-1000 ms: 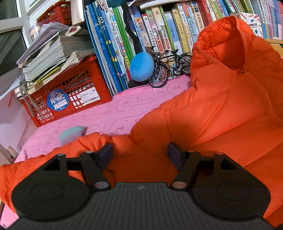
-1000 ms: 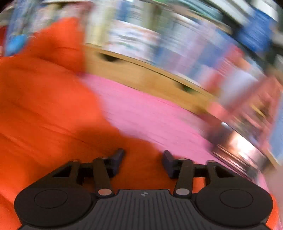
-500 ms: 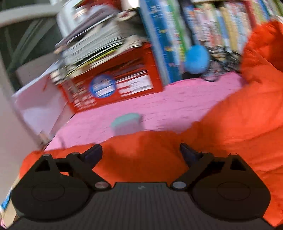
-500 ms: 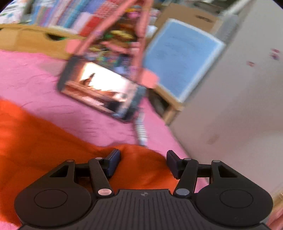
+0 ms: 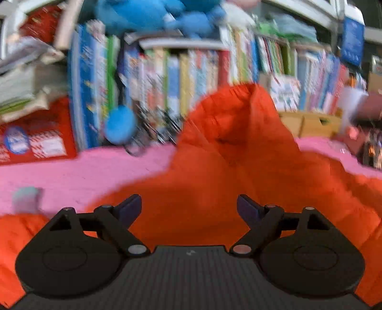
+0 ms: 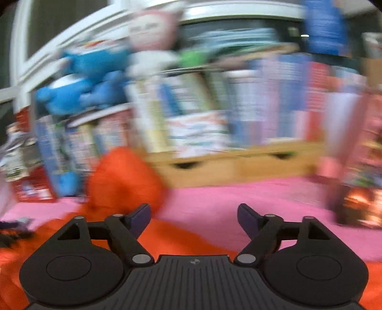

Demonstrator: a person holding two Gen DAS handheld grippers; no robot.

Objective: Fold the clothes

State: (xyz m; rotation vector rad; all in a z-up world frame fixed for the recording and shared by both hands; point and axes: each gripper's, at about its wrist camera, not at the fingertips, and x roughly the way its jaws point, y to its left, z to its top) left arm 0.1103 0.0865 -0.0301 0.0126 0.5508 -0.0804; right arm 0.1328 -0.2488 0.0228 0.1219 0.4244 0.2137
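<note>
both hand-held grippers, left [image 5: 189,206] and right [image 6: 193,215], gape empty above orange jacket [image 5: 238,167]; blurred shelves

Home study room, crammed bookshelf [image 5: 191,78], blue plush toy [image 6: 78,78], pink tablecloth [image 5: 83,171]

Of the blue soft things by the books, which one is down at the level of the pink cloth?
The small round blue ball. It sits low beside the book row, near the pink cloth; the blue plush toy lies up on top of the books.
</note>
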